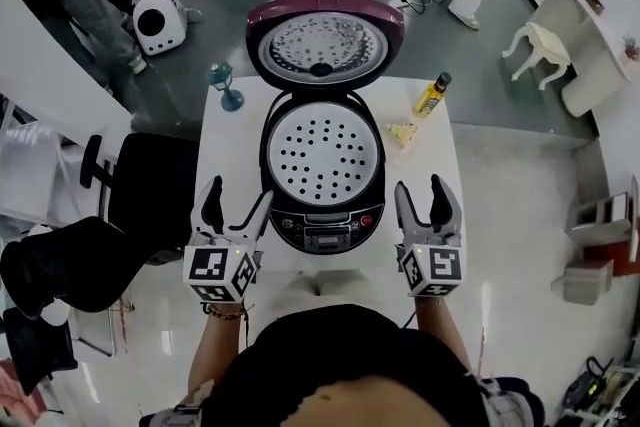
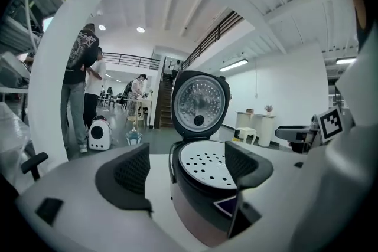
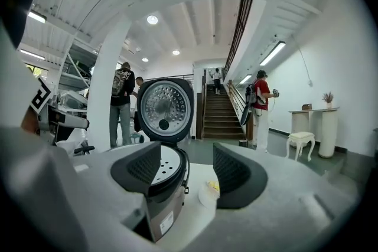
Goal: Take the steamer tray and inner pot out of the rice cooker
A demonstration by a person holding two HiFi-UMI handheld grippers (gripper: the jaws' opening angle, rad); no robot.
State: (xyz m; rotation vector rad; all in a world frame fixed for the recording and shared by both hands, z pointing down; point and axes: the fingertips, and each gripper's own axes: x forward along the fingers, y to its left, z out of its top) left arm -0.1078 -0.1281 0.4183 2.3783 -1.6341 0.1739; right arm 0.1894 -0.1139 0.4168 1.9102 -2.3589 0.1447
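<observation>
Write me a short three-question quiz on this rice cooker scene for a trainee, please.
1. True or false: the steamer tray sits inside the cooker.
2. The lid is: A shut; B open; C taken off.
3. Fill in: the left gripper and right gripper flank the cooker with jaws ____ and empty.
Key: 1 true; 2 B; 3 open.
</observation>
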